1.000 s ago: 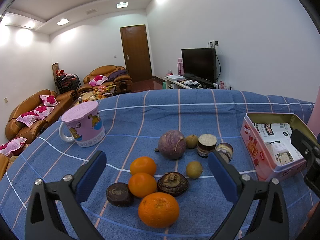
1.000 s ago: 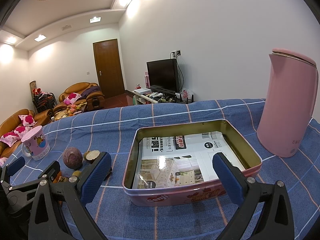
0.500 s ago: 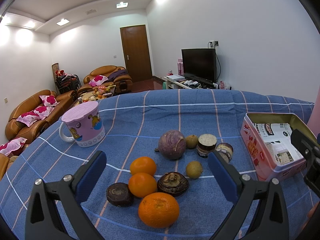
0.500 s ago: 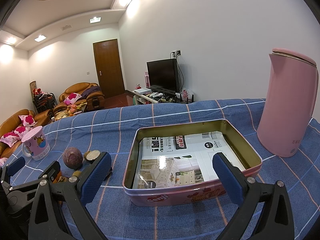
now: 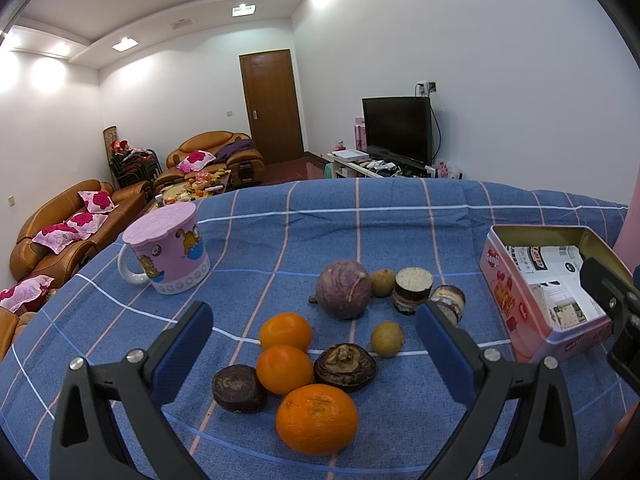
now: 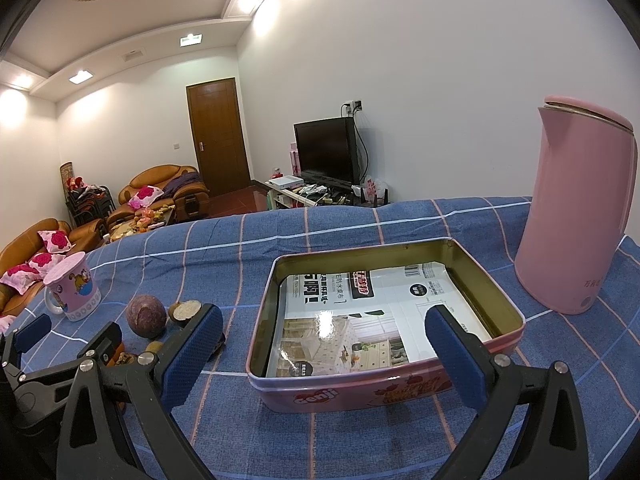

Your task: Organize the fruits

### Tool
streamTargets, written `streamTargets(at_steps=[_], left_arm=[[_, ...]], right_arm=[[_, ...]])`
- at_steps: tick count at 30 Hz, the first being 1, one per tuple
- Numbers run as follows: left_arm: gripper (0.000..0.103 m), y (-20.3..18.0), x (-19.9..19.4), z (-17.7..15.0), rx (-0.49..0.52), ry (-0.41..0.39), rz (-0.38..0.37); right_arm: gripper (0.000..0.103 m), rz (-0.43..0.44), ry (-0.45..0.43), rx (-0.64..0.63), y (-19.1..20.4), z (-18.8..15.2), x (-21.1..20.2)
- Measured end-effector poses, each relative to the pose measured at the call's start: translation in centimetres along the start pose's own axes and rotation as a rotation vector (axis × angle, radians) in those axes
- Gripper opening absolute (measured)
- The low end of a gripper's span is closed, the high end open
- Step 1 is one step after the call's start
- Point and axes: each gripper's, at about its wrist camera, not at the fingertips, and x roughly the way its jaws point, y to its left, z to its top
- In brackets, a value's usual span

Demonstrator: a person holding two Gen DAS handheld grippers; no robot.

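Several fruits lie grouped on the blue checked cloth: three oranges [image 5: 316,418], a purple passion fruit [image 5: 343,289], dark mangosteen pieces [image 5: 345,367] and small brown longans [image 5: 387,339]. My left gripper [image 5: 316,354] is open and empty, its fingers spread around the near fruits. A pink tin [image 6: 386,384] lined with printed paper sits to the right; it also shows in the left wrist view [image 5: 516,304]. My right gripper [image 6: 324,354] is open and empty, just in front of the tin. The passion fruit [image 6: 146,316] shows at its left.
A pink lidded mug [image 5: 170,254] stands at the cloth's left. A tall pink kettle [image 6: 576,220] stands right of the tin. The left gripper's body [image 6: 60,364] lies at the right wrist view's lower left. Sofas and a TV are beyond the table.
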Motion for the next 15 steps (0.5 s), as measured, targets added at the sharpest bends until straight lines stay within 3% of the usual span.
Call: streamTargets(at_steps=[15], left_arm=[[0.103, 0.06, 0.05, 0.03, 0.022, 0.008, -0.010]], right_arm=[[0.102, 0.021, 0.008, -0.004, 0.33, -0.23, 0.00]])
